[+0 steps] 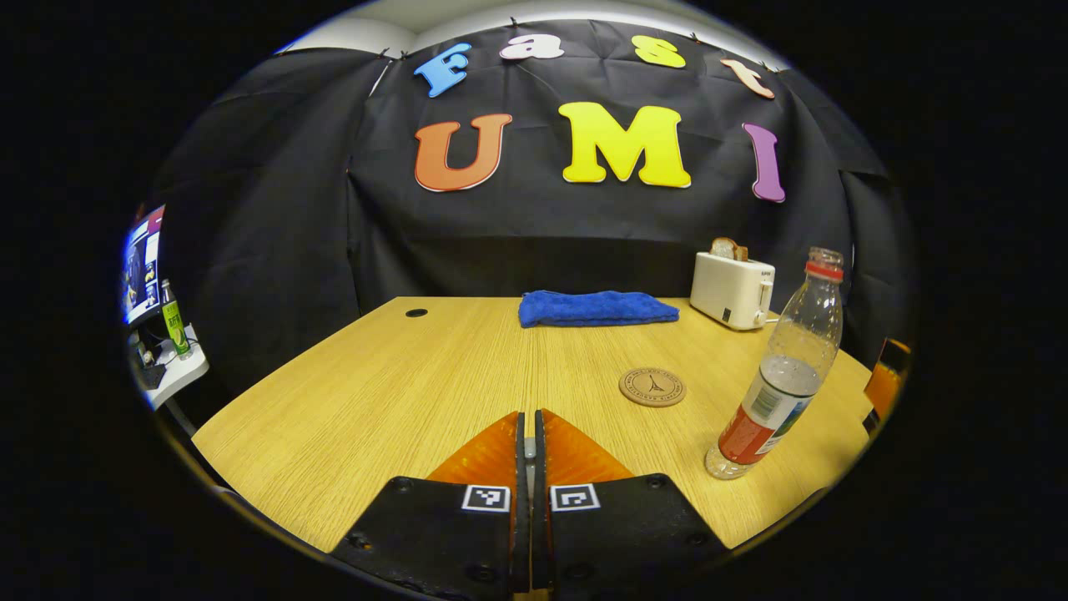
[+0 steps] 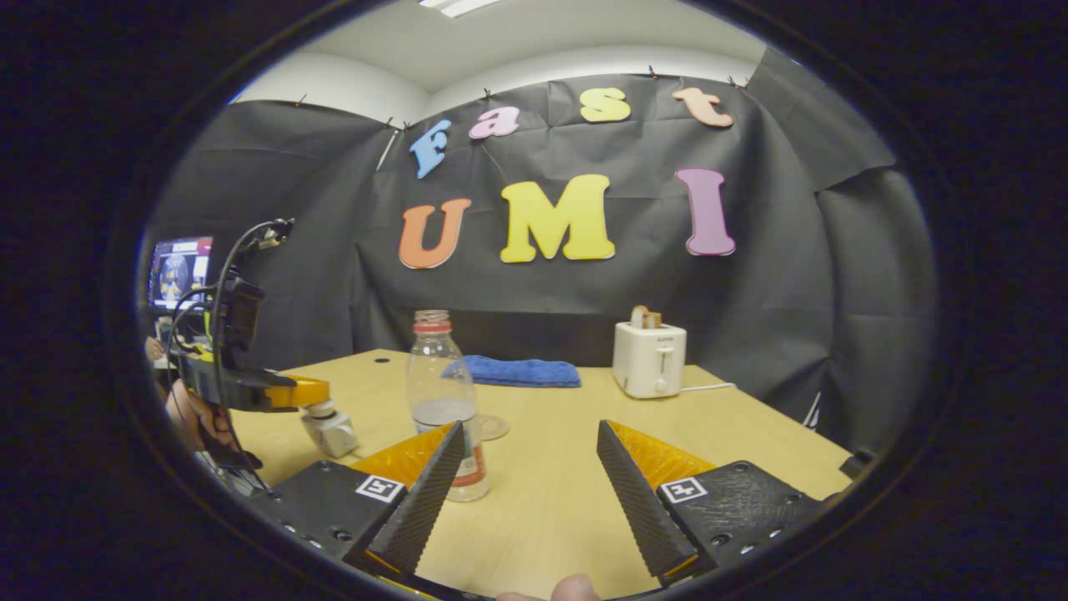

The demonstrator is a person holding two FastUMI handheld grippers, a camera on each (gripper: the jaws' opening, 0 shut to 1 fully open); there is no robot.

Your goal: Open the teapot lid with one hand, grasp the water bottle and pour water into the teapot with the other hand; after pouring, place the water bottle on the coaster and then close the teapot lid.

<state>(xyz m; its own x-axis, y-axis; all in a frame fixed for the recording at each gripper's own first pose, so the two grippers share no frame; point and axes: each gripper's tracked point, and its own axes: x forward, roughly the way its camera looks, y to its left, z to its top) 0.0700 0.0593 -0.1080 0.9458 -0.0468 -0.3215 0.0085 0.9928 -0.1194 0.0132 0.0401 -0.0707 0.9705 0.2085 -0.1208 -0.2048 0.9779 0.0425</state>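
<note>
A clear water bottle (image 1: 784,376) with a red label, no cap and a little water stands on the wooden table (image 1: 375,392), right of a round brown coaster (image 1: 652,387). My left gripper (image 1: 529,417) is shut, with a small grey piece pinched between its fingers. In the right gripper view, the left gripper (image 2: 313,399) sits just above a small whitish teapot (image 2: 329,430), gripping its lid knob. My right gripper (image 2: 531,430) is open, with the bottle (image 2: 442,401) just beyond its left finger, apart from it. The coaster (image 2: 492,427) lies behind the bottle.
A folded blue towel (image 1: 596,307) lies at the table's back, and a white toaster (image 1: 732,290) holding bread stands to its right. A monitor (image 1: 142,263) and a green bottle (image 1: 175,325) are off the table's left side. A hand (image 2: 196,417) holds the left gripper.
</note>
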